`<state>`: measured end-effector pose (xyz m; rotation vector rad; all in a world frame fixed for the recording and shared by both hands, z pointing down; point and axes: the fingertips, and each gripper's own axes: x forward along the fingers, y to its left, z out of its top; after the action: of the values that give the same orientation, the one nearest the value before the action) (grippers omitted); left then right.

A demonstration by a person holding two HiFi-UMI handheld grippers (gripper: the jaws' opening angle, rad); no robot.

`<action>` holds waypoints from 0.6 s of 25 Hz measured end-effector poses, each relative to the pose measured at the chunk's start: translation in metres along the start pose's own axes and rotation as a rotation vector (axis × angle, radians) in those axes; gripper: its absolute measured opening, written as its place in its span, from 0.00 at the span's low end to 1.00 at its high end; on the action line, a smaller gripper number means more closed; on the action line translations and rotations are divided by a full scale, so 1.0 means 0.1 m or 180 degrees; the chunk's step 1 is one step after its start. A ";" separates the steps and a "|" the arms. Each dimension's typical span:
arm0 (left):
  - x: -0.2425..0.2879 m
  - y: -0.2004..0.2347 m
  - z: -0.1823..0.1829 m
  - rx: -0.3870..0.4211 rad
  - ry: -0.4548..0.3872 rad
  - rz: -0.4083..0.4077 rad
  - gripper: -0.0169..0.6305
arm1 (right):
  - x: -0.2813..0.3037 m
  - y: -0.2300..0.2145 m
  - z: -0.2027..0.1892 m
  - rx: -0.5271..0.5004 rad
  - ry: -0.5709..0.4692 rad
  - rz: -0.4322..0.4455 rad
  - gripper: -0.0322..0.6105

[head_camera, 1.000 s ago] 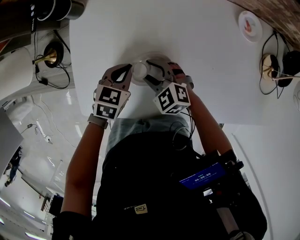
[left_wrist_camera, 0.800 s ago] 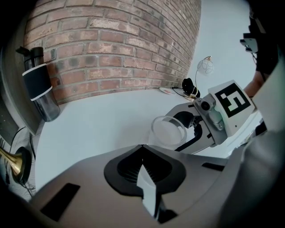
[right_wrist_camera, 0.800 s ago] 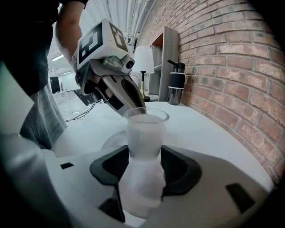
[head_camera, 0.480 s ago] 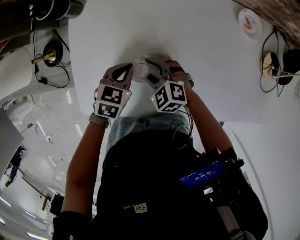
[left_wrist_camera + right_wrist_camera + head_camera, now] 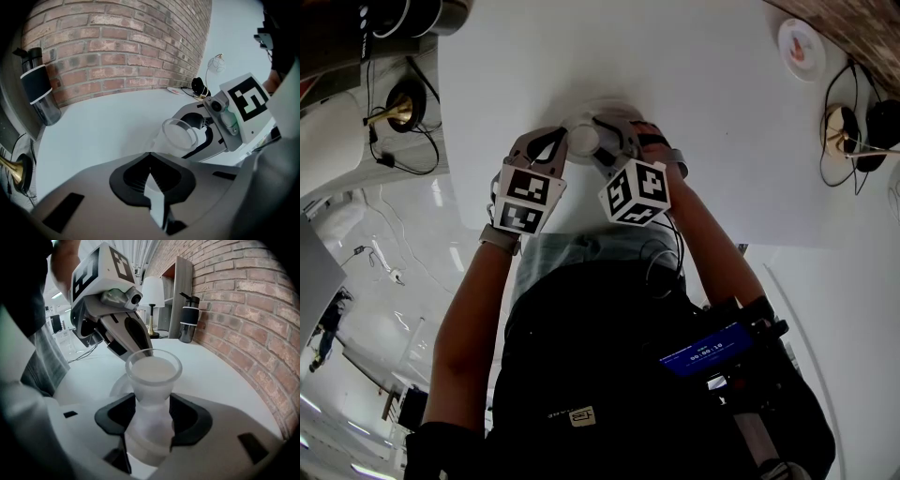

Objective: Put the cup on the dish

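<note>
Right gripper (image 5: 151, 422): nearest in its own view; its two dark jaws are clamped on the lower body of the cup, one on each side.
Cup (image 5: 153, 376): a frosted, see-through white cup with a wider round mouth, held mouth away from the camera, between the two grippers.
Dish (image 5: 116, 386): a pale, see-through round dish on the table, right under and around the cup's base. Whether the cup touches it cannot be told.
Left gripper (image 5: 151, 161): just beside the cup, on the person's left. Its jaws are pressed together on a thin pale edge that looks like the dish rim. In the right gripper view its tips come down at the dish's far edge, just behind the cup.
Hands: in the head view both grippers meet close together at the near edge of the table, marker cubes facing up.
Table (image 5: 211, 376): plain white, running back to the wall.
Bottle (image 5: 189, 324): dark with a black sleeve, upright at the far end of the table.
Lamp (image 5: 152, 291): white shade, beside the bottle.
Brick wall (image 5: 243, 310): red brick, along the table's far side.
</note>
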<state>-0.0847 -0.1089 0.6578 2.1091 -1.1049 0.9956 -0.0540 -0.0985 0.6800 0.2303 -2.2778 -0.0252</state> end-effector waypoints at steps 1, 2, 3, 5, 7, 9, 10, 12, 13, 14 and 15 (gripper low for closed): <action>0.00 0.00 0.00 -0.0004 0.0013 0.0000 0.04 | 0.00 0.00 0.00 0.0003 0.0025 0.0003 0.41; 0.00 0.00 0.00 -0.0011 0.0019 -0.0001 0.04 | 0.00 0.00 0.00 0.0007 0.0045 0.0010 0.41; 0.00 0.00 -0.01 -0.0017 0.0024 -0.0001 0.04 | 0.01 0.00 0.00 0.0009 0.0058 0.0020 0.41; 0.01 0.00 -0.02 -0.0017 0.0040 0.0002 0.04 | 0.01 0.00 0.00 0.0008 0.0063 0.0036 0.41; 0.02 0.00 -0.02 -0.0012 0.0055 0.0003 0.04 | 0.01 0.00 -0.01 0.0001 0.0064 0.0047 0.41; 0.02 -0.01 -0.03 -0.0015 0.0062 -0.0001 0.04 | 0.01 0.01 -0.01 -0.0013 0.0073 0.0064 0.41; 0.03 -0.01 -0.03 -0.0018 0.0065 -0.0005 0.04 | 0.01 0.02 -0.01 -0.0028 0.0078 0.0077 0.41; 0.03 -0.01 -0.04 -0.0014 0.0073 -0.0013 0.04 | 0.00 0.03 0.01 -0.0060 0.0082 0.0111 0.41; 0.03 -0.02 -0.04 -0.0010 0.0077 -0.0016 0.04 | 0.00 0.03 0.02 -0.0065 0.0083 0.0128 0.41; 0.03 -0.02 -0.04 -0.0010 0.0078 -0.0019 0.04 | 0.00 0.04 0.03 -0.0060 0.0084 0.0146 0.41; 0.03 -0.02 -0.04 -0.0012 0.0079 -0.0021 0.04 | 0.00 0.04 0.03 -0.0051 0.0087 0.0163 0.41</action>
<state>-0.0835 -0.1064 0.6626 2.0908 -1.0861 1.0130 -0.0572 -0.0953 0.6784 0.1631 -2.2545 -0.0138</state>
